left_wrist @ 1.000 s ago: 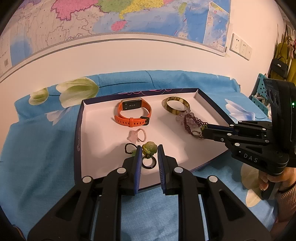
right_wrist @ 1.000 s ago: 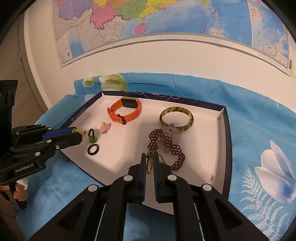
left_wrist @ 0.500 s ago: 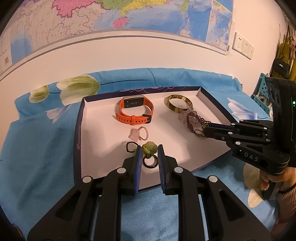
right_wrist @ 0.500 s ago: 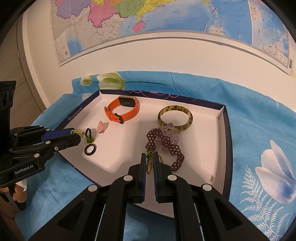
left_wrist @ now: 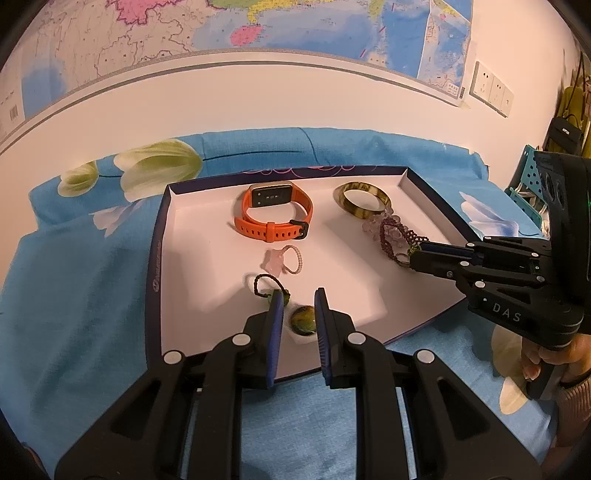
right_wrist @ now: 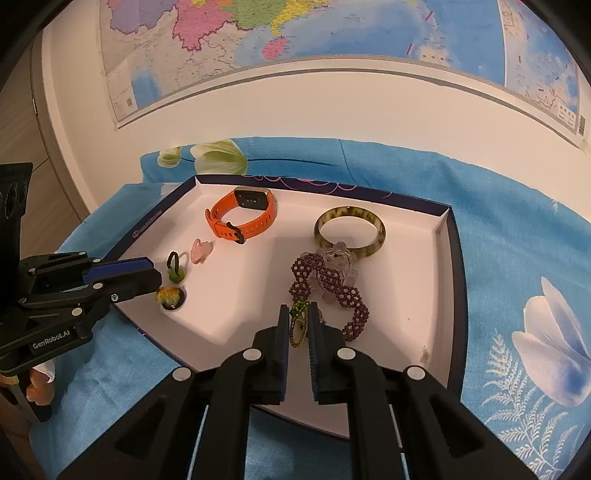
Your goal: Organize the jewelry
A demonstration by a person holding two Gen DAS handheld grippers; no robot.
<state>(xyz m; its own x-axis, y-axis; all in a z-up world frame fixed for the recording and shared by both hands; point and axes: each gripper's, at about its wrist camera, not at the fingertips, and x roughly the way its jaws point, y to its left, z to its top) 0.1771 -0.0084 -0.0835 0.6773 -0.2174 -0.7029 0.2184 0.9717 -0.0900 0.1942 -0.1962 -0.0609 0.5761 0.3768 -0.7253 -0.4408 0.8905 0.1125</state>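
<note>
Evidently the tray [right_wrist: 448, 236] holds every piece: orange watch [left_wrist: 275, 218], amber bangle [left_wrist: 364, 201], maroon beaded bracelet [right_wrist: 332, 288]. Since 1 second ago the left gripper [left_wrist: 298, 314] has spread its fingers; the green bead ring [left_wrist: 303, 320] now lies between them, apparently released onto the tray's near edge. Right gripper [right_wrist: 296, 321] pinches the green chain [right_wrist: 298, 325] beside the bracelet.

I am seeing a wall map [left_wrist: 258, 29] hanging above, a blue floral cloth [right_wrist: 517, 258] spreading underneath, wall sockets [left_wrist: 491, 88] sitting right.
</note>
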